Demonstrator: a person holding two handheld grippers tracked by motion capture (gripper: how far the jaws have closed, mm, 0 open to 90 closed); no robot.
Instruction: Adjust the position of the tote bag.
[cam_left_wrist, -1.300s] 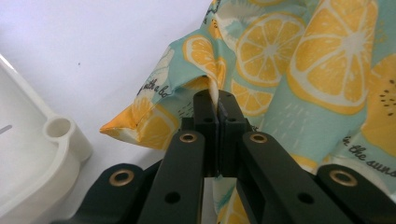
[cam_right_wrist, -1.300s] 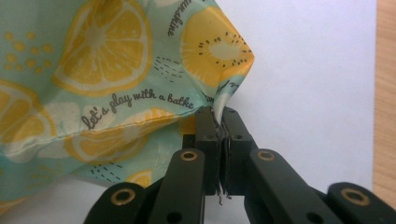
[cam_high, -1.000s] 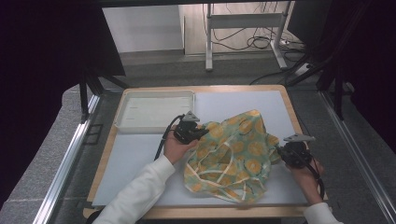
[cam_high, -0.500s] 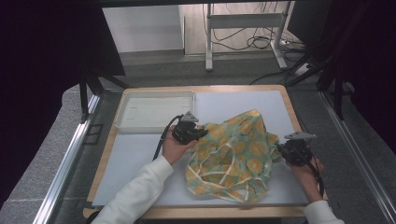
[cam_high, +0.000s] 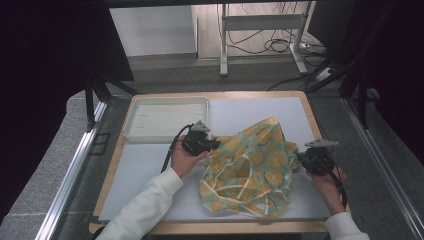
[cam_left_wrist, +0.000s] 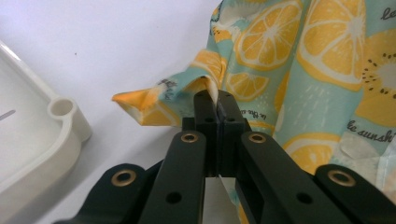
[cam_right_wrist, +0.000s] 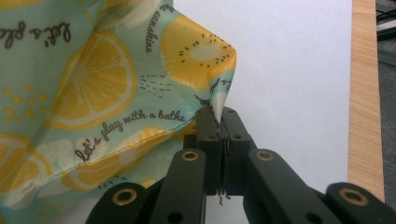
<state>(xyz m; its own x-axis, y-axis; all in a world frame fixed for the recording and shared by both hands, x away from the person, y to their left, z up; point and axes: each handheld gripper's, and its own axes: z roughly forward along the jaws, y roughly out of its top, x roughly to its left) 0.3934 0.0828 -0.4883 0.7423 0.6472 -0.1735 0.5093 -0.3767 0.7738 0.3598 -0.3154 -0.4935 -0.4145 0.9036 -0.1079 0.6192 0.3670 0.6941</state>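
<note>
Since the fruit-print cloth is bunched up on the white mat, its underside is hidden (shape's hard to read). White tray sits just left. Left gripper and right gripper each pinch an opposite edge, jaws clamped tight.

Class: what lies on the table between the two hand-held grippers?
In the high view, the lemon-print cloth spans the stretch between the left hand-held gripper and the right hand-held gripper; each is shut on an edge.
</note>
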